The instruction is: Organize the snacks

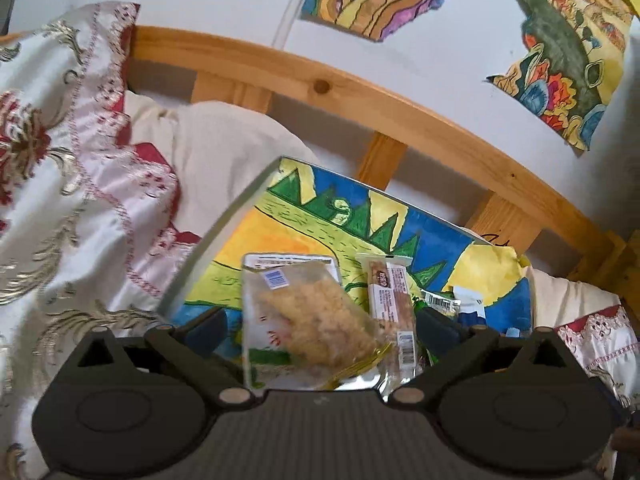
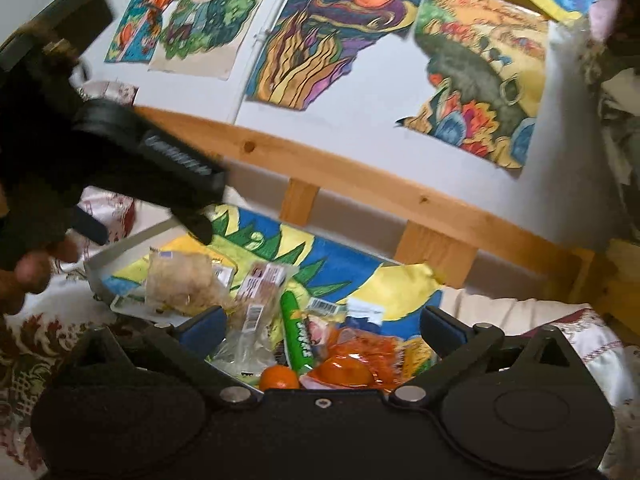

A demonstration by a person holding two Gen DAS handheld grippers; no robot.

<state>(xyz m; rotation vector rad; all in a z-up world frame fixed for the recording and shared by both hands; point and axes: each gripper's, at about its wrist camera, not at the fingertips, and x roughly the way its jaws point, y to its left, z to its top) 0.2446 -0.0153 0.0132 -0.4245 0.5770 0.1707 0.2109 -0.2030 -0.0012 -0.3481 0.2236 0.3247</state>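
A clear bag of crumbly beige snack [image 1: 312, 320] and a wrapped cereal bar [image 1: 390, 308] lie side by side on a brightly painted board [image 1: 280, 232] on the bed. My left gripper [image 1: 322, 328] hovers over them, open, and its pads touch neither. In the right wrist view the same bag [image 2: 180, 280] and bar [image 2: 260, 284] lie left of a green tube [image 2: 298, 332], an orange packet [image 2: 360, 352] and a mandarin [image 2: 279, 376]. My right gripper [image 2: 323, 328] is open above this pile with nothing gripped. The left gripper [image 2: 144, 226] shows at upper left, held by a hand [image 2: 32, 272].
A wooden bed rail [image 1: 320, 84] runs behind the board [image 2: 400, 292], with drawings [image 2: 320, 40] taped to the wall above. An embroidered white and red bedspread [image 1: 60, 180] and a cream pillow [image 1: 224, 140] lie to the left. More bedspread [image 2: 592, 344] lies to the right.
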